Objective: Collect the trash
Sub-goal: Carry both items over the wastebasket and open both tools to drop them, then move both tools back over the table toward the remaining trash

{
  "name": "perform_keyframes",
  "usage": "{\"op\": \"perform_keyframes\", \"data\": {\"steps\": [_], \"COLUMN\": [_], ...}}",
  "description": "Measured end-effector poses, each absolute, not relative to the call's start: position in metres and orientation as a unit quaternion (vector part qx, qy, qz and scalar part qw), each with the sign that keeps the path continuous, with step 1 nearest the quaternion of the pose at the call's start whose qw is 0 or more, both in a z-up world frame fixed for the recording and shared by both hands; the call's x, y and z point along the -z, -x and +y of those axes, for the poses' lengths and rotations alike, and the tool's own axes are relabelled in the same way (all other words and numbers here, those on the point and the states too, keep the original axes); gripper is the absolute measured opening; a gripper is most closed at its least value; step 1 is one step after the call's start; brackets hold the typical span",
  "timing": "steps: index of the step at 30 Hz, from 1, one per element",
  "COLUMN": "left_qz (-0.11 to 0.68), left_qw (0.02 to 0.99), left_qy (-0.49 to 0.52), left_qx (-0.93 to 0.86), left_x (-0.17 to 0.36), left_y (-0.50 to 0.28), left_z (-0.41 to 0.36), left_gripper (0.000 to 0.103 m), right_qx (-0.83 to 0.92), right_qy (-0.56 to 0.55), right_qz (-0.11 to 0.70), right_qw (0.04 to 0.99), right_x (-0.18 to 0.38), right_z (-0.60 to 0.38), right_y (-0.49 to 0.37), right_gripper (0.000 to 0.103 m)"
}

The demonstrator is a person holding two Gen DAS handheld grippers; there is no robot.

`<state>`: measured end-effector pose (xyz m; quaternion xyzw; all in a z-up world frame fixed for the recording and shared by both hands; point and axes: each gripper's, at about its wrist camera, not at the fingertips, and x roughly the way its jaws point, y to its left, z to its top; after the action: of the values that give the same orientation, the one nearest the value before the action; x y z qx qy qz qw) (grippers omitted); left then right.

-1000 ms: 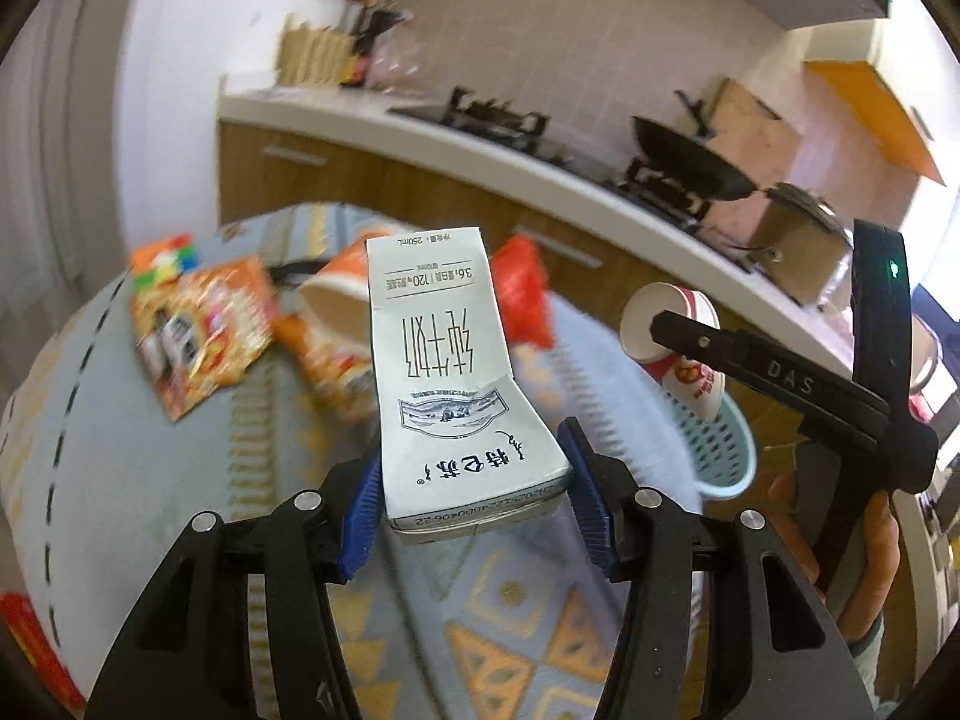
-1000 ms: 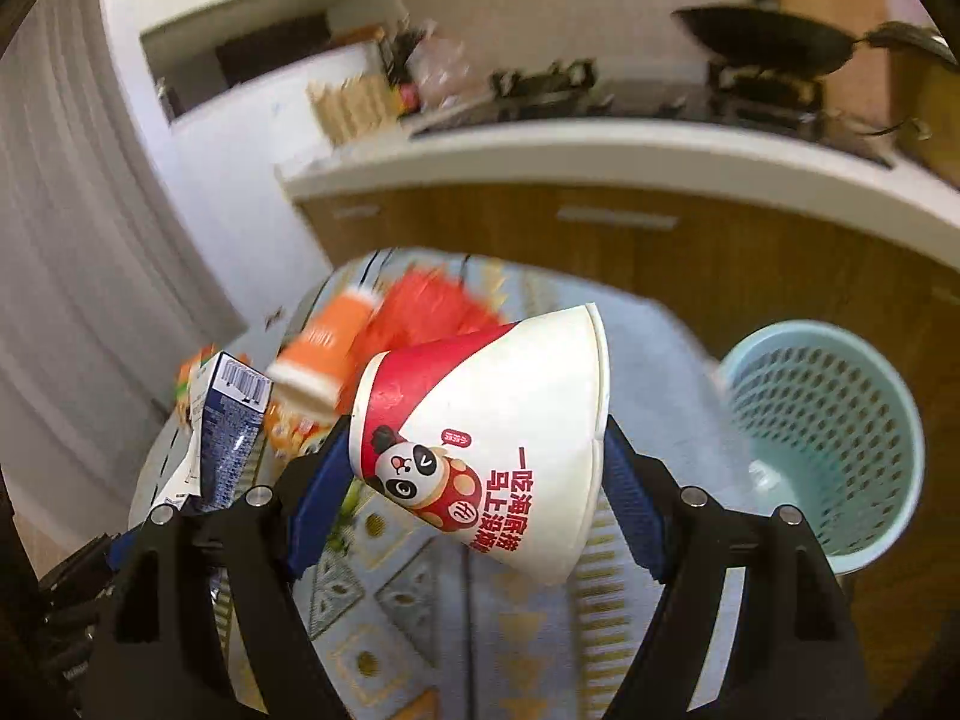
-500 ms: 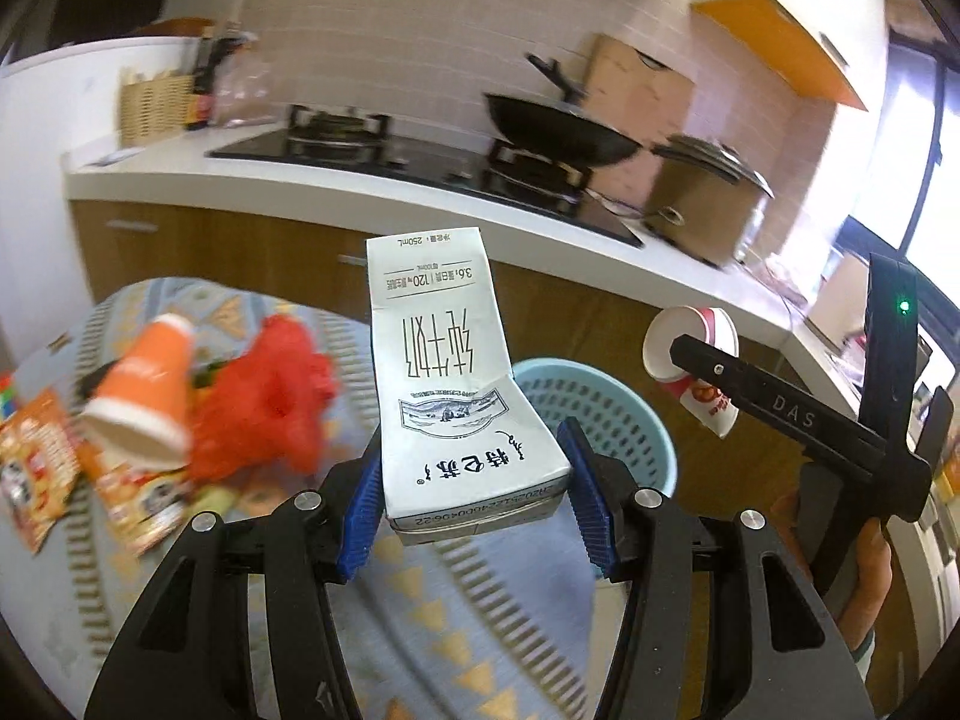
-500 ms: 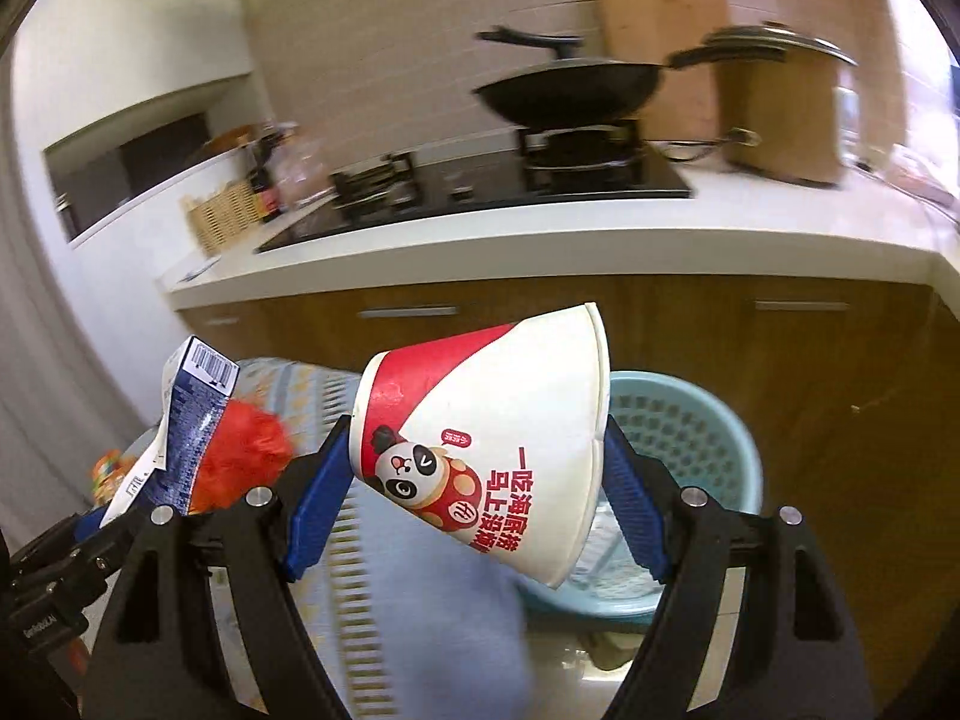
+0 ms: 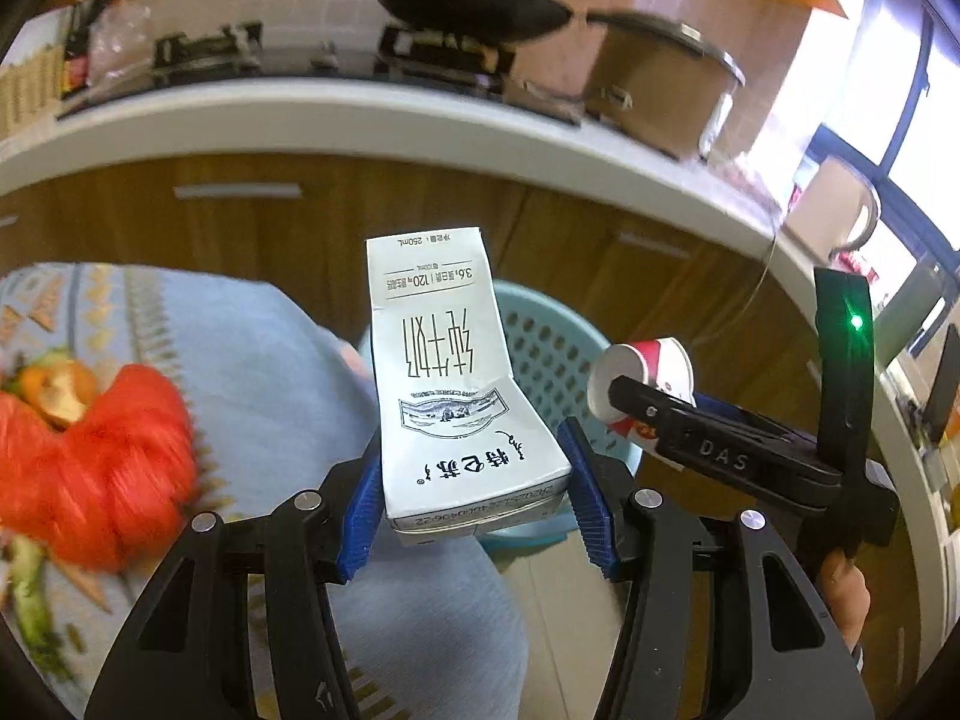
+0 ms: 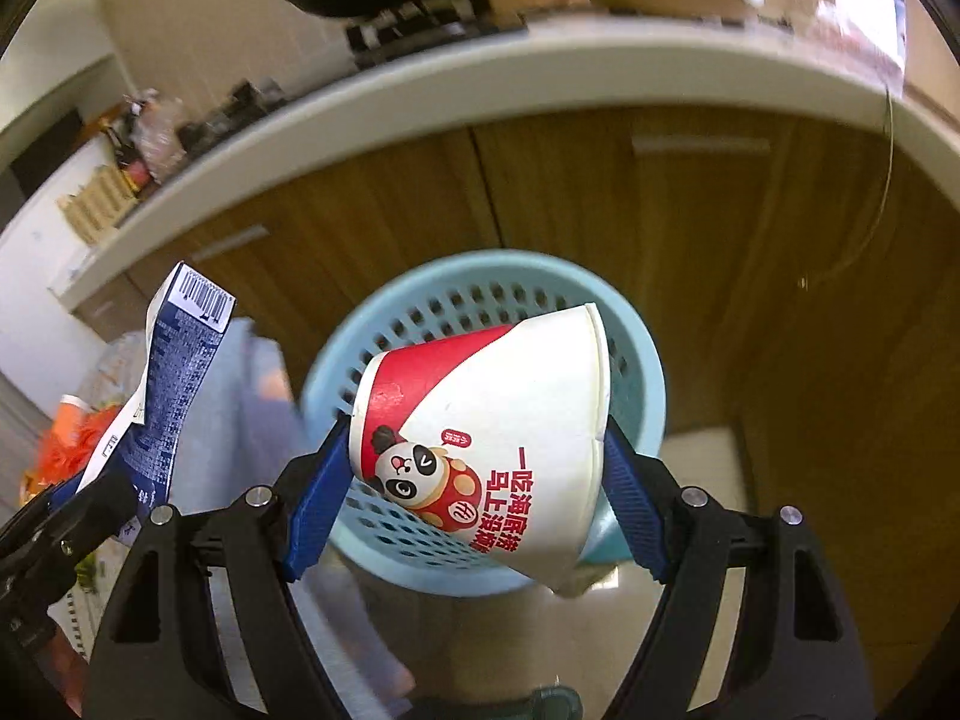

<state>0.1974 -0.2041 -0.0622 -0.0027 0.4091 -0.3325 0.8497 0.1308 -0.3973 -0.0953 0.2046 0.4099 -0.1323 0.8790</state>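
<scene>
While both hang over the blue basket (image 6: 648,360) rim, left gripper (image 5: 474,510) pinching milk carton (image 5: 444,372), right gripper (image 6: 474,480) clamping paper cup (image 6: 498,432).

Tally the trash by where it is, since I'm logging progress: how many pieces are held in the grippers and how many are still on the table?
Held in grippers: 2, milk carton and paper cup
On the table: at least 2, red plastic bag and orange cup
Total: at least 4

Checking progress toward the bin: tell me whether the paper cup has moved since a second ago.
Yes. The paper cup, formerly over the table left of the blue basket, now hangs in front of its opening.
</scene>
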Motion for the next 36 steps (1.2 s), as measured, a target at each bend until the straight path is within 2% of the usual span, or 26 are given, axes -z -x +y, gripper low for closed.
{"op": "perform_keyframes", "data": {"steps": [7, 14, 15, 17, 19, 28, 36], "left_qz": [0.445, 0.454, 0.454, 0.455, 0.452, 0.449, 0.426], "left_qw": [0.831, 0.826, 0.825, 0.825, 0.827, 0.83, 0.837], "left_qy": [-0.005, -0.006, -0.003, -0.003, -0.001, 0.02, 0.027], "left_qx": [0.334, 0.335, 0.336, 0.335, 0.335, 0.331, 0.343], "left_x": [0.096, 0.106, 0.106, 0.105, 0.104, 0.097, 0.08], "left_y": [-0.21, -0.216, -0.216, -0.216, -0.215, -0.212, -0.196], "left_z": [-0.225, -0.238, -0.238, -0.237, -0.232, -0.212, -0.198], "left_gripper": [0.053, 0.054, 0.055, 0.066, 0.068, 0.069, 0.069], "right_qx": [0.136, 0.135, 0.136, 0.137, 0.137, 0.14, 0.124], "right_qy": [-0.218, -0.227, -0.229, -0.231, -0.233, -0.242, -0.23], "right_qz": [0.441, 0.453, 0.453, 0.454, 0.456, 0.449, 0.426], "right_qw": [0.86, 0.852, 0.851, 0.849, 0.848, 0.849, 0.866], "right_x": [0.124, 0.136, 0.137, 0.138, 0.139, 0.133, 0.106], "right_z": [-0.407, -0.413, -0.414, -0.416, -0.417, -0.418, -0.399], "right_y": [-0.144, -0.151, -0.151, -0.151, -0.151, -0.145, -0.136], "right_gripper": [0.074, 0.075, 0.075, 0.075, 0.075, 0.079, 0.079]}}
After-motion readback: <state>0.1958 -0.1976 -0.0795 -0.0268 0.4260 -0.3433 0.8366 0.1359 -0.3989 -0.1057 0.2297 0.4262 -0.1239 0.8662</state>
